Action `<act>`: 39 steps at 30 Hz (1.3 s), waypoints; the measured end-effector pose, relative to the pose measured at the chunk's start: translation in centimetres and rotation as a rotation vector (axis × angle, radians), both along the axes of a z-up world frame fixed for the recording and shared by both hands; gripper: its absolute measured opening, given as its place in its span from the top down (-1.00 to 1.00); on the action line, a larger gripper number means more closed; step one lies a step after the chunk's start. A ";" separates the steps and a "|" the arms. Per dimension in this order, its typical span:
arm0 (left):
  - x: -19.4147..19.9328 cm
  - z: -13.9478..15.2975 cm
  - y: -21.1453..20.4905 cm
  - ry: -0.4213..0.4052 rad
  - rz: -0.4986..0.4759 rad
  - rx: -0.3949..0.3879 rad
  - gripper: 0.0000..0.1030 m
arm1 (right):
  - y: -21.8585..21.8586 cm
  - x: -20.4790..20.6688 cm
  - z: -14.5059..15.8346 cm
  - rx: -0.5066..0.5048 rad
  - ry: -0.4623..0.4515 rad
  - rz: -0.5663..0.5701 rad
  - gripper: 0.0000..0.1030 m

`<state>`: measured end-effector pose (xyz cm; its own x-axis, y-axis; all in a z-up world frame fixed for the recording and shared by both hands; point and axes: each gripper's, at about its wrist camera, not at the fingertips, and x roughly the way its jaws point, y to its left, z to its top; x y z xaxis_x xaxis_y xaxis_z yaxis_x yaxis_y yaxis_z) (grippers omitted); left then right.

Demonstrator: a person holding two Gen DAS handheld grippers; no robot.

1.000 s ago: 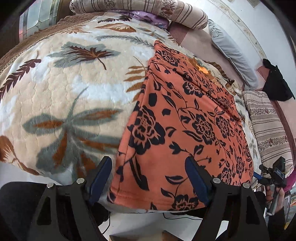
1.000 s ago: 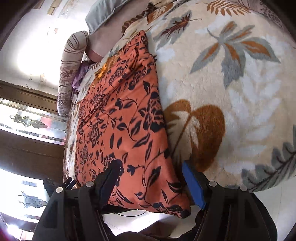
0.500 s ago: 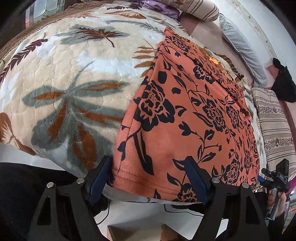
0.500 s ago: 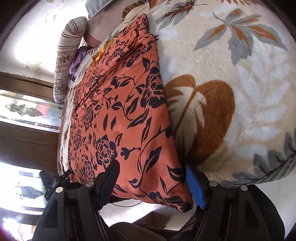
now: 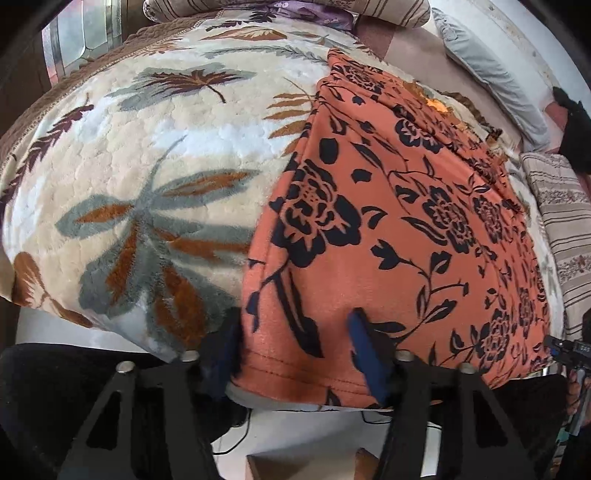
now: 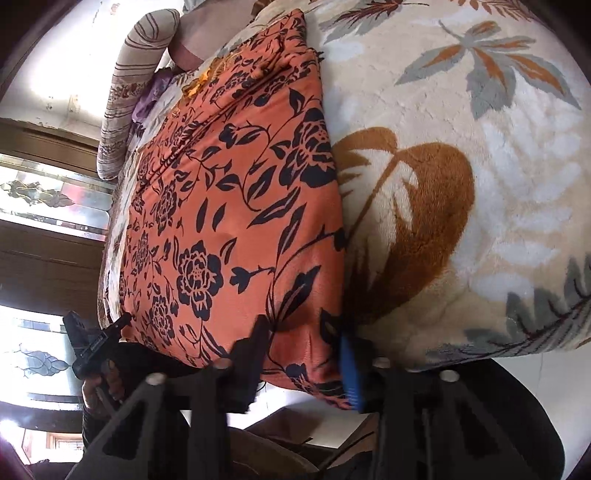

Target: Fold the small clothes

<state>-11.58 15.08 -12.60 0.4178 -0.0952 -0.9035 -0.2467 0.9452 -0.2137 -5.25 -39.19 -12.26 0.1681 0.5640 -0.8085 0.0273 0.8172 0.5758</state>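
In the left wrist view, the left hand-held gripper (image 5: pixel 295 347) is straddling the near left corner of the orange floral garment (image 5: pixel 399 221), jaws spread, fabric lying flat on the leaf-patterned blanket (image 5: pixel 147 184). In the right wrist view, the right hand-held gripper (image 6: pixel 303 354) is bracketing the garment's near right corner (image 6: pixel 306 350), jaws parted, not pinching.

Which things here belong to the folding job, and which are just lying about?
Part of the job:
orange flowered garment
left gripper
right gripper

Just lying about:
leaf-print blanket
striped pillow
grey pillow
purple cloth
black cloth
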 end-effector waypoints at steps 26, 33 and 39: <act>0.4 1.0 -1.4 0.000 -0.051 0.102 0.80 | 1.1 -0.6 1.3 -0.047 -0.035 -0.018 0.76; 0.6 0.6 -1.0 -0.007 -0.037 0.063 0.08 | 0.3 0.2 0.8 -0.037 -0.017 -0.058 0.24; 0.5 0.6 -1.5 0.005 -0.059 0.076 0.48 | 1.2 0.3 0.4 -0.031 -0.040 -0.028 0.27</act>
<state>-11.08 13.58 -12.04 0.4086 -0.0502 -0.9113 -0.1915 0.9716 -0.1394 -4.98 -37.99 -11.90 0.2164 0.5333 -0.8178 0.0279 0.8339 0.5512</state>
